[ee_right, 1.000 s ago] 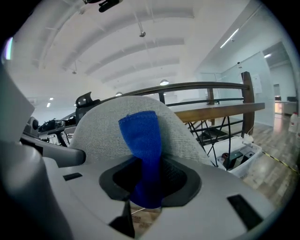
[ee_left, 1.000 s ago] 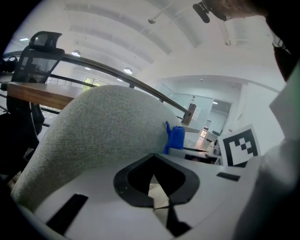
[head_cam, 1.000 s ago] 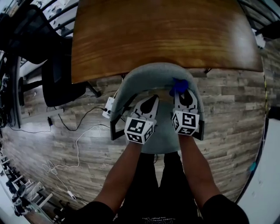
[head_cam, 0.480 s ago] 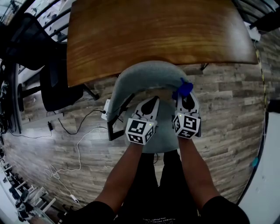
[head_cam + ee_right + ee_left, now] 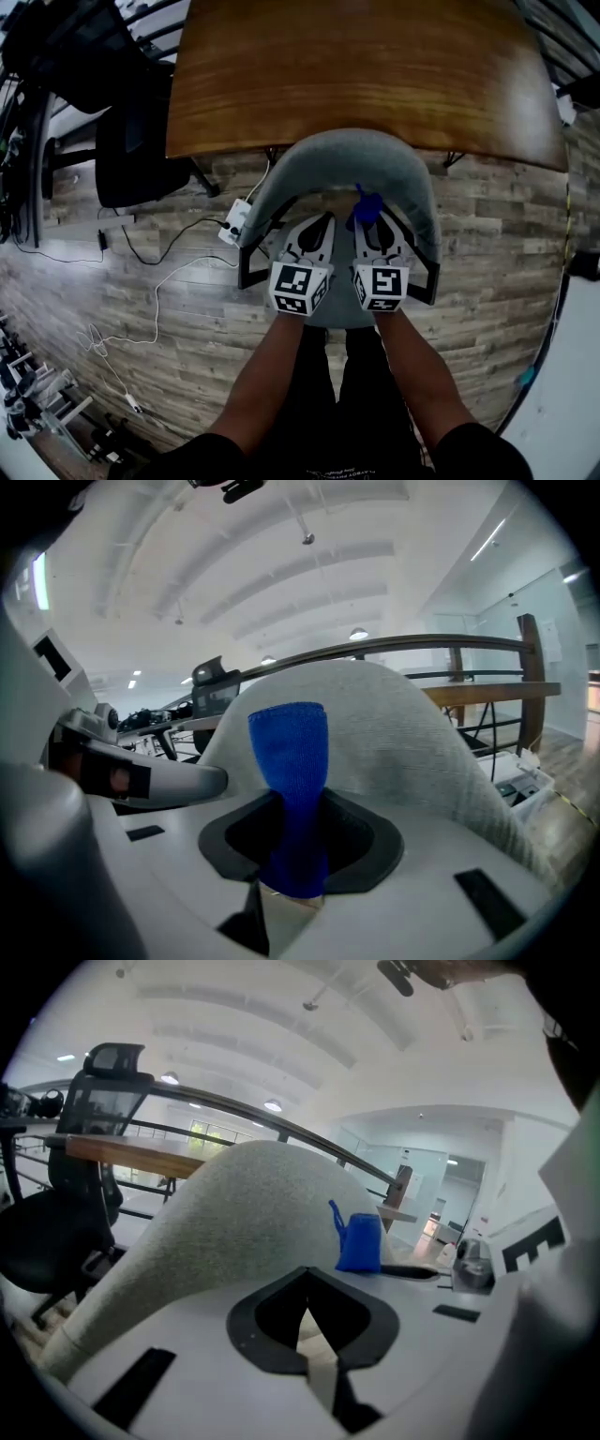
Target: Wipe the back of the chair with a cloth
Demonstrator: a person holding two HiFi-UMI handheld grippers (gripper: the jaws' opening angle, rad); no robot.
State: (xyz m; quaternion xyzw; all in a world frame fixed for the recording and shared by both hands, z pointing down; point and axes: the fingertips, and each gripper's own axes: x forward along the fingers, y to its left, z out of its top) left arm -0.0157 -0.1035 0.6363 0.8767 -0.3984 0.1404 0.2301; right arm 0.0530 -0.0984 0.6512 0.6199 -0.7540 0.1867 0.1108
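Observation:
A grey upholstered chair back (image 5: 347,159) curves in front of me, pushed up to a wooden table. My right gripper (image 5: 367,217) is shut on a folded blue cloth (image 5: 364,208), which rests against the inner face of the chair back (image 5: 394,733). The blue cloth (image 5: 292,789) stands up between the jaws in the right gripper view. My left gripper (image 5: 322,223) hovers just left of it over the seat, shut with nothing held. In the left gripper view the chair back (image 5: 225,1213) fills the middle and the cloth (image 5: 359,1241) shows at the right.
The wooden table (image 5: 356,66) lies directly beyond the chair. A black office chair (image 5: 131,141) stands at the left. A white power strip (image 5: 233,225) and cables (image 5: 159,300) lie on the plank floor beside the chair's black armrests (image 5: 253,267).
My right gripper carried the blue cloth leftward along the chair back, from its right side toward the middle. The left gripper stayed near the same spot.

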